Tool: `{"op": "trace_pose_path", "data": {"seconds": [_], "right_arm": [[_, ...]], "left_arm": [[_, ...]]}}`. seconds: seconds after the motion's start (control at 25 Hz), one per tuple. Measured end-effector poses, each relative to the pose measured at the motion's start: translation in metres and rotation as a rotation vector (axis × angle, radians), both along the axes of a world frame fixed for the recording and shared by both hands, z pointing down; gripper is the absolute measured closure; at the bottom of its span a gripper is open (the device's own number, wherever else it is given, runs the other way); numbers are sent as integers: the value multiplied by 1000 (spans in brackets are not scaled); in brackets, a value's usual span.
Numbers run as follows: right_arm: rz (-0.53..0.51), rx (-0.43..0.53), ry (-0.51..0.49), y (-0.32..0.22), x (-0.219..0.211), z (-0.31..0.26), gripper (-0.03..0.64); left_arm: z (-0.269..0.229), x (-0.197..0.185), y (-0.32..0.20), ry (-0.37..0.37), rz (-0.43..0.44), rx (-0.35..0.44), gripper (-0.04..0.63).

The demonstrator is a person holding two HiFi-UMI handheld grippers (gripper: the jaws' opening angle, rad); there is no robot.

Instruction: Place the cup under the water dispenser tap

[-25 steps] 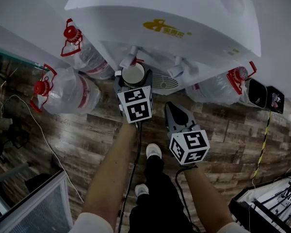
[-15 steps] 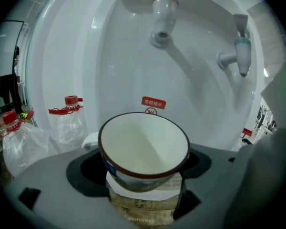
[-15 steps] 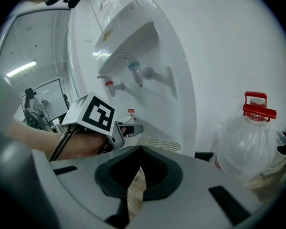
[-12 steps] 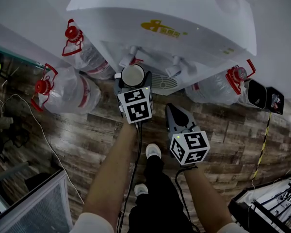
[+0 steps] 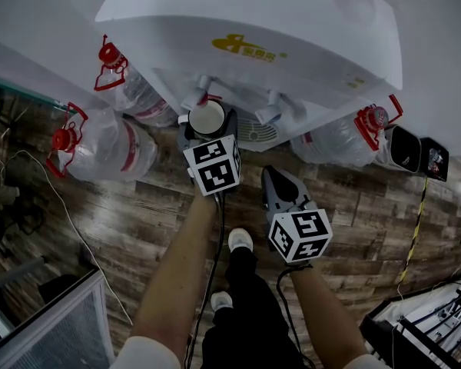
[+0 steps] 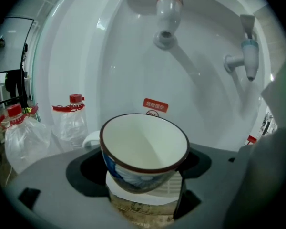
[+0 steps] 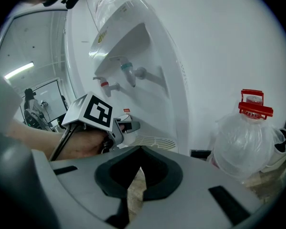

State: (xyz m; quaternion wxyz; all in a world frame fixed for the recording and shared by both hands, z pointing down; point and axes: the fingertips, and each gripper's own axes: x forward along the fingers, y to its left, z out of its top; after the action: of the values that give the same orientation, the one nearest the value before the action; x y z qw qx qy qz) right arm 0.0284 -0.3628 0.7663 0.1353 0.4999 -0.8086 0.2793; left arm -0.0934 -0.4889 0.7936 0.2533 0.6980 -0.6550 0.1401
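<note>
Moved: left gripper (image 5: 207,129) w/ cup (image 6: 144,149) edged farther in toward dispenser (image 5: 253,21).
Near: right gripper (image 7: 135,168) idle, jaws together, empty.
Grip: left gripper's jaws clamped on cup, rim up.
Far: red tap (image 6: 167,13) above cup, slightly far-right; nudge cup that way, I'd say.

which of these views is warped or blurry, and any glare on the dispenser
Left gripper view: strong fisheye, dark corners, cup sharp, only a soft sheen on the dispenser recess. Right gripper view: same fisheye, curving the dispenser front, evenly lit. Head view: milder warp, wood floor dim, dispenser top bright.
</note>
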Motion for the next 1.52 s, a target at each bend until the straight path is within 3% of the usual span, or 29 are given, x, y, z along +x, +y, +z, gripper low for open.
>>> {"op": "trace_pose_path", "data": {"seconds": [0.2,0.72,0.96,1.24,1.52], "right_arm": [[3,-5,-7,1,1,2,597],[1,-11,-16,2,0,4,597],[10,-12,-14,8,3,-4,597],[12,24,-18,39,-6,-49,597],[7,78,-20,115,-23,-140,597]], "left_arm": [[-4,3,0,-93,20,29,155],[-4,1,9,-53,-34,14,150],[-10,3,27,-57,-13,0,150],[-46,-3,82,-58,43,-8,150],[-140,-30,188,-41,94,3,152]]}}
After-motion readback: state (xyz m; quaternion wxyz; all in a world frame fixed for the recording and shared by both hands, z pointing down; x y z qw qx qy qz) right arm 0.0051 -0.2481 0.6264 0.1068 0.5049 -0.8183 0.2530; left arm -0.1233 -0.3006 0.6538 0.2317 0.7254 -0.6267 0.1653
